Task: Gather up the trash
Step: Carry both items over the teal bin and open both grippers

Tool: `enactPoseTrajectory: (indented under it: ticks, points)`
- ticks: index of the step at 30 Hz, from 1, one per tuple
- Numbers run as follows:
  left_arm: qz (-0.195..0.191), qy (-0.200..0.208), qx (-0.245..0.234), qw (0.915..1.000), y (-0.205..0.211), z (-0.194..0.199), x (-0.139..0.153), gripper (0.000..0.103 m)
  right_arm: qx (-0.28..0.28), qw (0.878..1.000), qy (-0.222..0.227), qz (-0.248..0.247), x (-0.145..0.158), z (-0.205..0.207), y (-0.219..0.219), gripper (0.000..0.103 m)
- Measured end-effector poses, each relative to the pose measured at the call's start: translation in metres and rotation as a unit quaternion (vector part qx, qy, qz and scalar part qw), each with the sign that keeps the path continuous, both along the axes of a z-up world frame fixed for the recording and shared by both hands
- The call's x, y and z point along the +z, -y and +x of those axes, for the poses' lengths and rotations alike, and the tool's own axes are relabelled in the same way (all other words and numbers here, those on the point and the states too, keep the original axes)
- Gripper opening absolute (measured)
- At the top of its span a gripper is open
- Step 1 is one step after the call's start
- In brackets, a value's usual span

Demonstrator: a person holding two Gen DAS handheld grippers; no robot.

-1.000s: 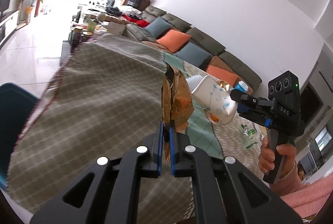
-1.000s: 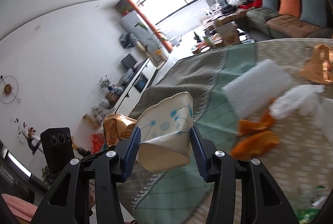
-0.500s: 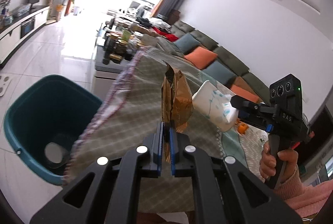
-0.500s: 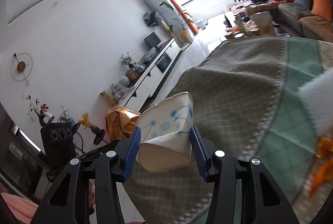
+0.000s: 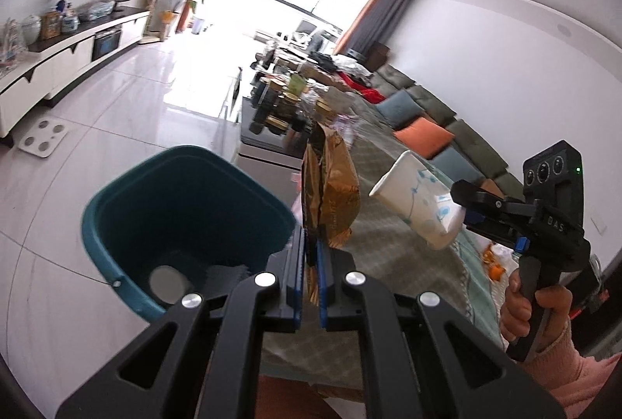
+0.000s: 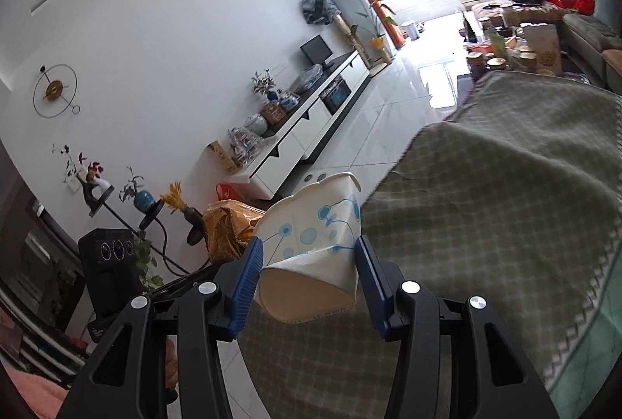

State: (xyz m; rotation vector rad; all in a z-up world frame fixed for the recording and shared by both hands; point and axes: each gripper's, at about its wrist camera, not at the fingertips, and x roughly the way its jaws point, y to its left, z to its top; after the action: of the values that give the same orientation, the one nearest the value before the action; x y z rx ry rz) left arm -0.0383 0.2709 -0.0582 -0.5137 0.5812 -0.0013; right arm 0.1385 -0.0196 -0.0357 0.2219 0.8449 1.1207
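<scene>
The left gripper (image 5: pixel 310 255) has its fingers pressed together on the lower edge of a gold wrapper (image 5: pixel 330 193), which stands upright above them. In the left wrist view a teal bin (image 5: pixel 186 224) sits on the white floor (image 5: pixel 97 131) at about nine o'clock from that wrapper, just beside the edge of the cloth (image 5: pixel 392 263); a pale round thing lies in its bottom, too dim to name. At three o'clock from the wrapper the right gripper (image 6: pixel 307 275) is clamped on a crushed white paper cup (image 6: pixel 311 244) with blue dots, its fingers (image 6: pixel 245 283) apart by the width of the cup's base and the mouth pointing away. A hand (image 5: pixel 536 306) in a pink sleeve (image 5: pixel 563 368) grips that tool's handle. In the right wrist view the cup hangs over the near edge of the cloth, with the wrapper at nine o'clock from it. Orange scraps (image 5: pixel 491 261) lie on the cloth at four o'clock from the cup in the left view.
</scene>
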Motion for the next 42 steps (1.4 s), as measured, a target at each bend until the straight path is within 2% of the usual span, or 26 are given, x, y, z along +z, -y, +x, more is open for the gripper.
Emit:
enactPoseTrajectory:
  ticks: [9,19,33,36,39,42]
  points:
    - [-0.009,-0.018,0.041,0.999,-0.025,-0.002,-0.013,0.007,0.024,0.999,0.003,-0.022,-0.006,-0.001,-0.045,0.049]
    - [-0.019,-0.043,0.066,0.9968,-0.036,-0.001,-0.029,0.007,0.039,0.998,0.005,-0.05,-0.016,-0.002,-0.076,0.05]
    - [-0.029,-0.069,0.087,0.9934,-0.046,0.01,-0.05,0.008,0.044,0.995,-0.023,-0.083,-0.036,0.006,-0.11,0.05]
    - [-0.035,-0.073,0.089,0.9928,-0.049,0.013,-0.056,0.015,0.039,0.996,-0.028,-0.081,-0.036,0.008,-0.112,0.051]
    - [-0.036,-0.078,0.092,0.9921,-0.049,0.016,-0.061,0.018,0.035,0.996,-0.026,-0.075,-0.032,0.008,-0.108,0.057]
    - [-0.032,-0.082,0.095,0.9916,-0.049,0.017,-0.064,0.018,0.033,0.997,-0.021,-0.063,-0.027,0.009,-0.103,0.057]
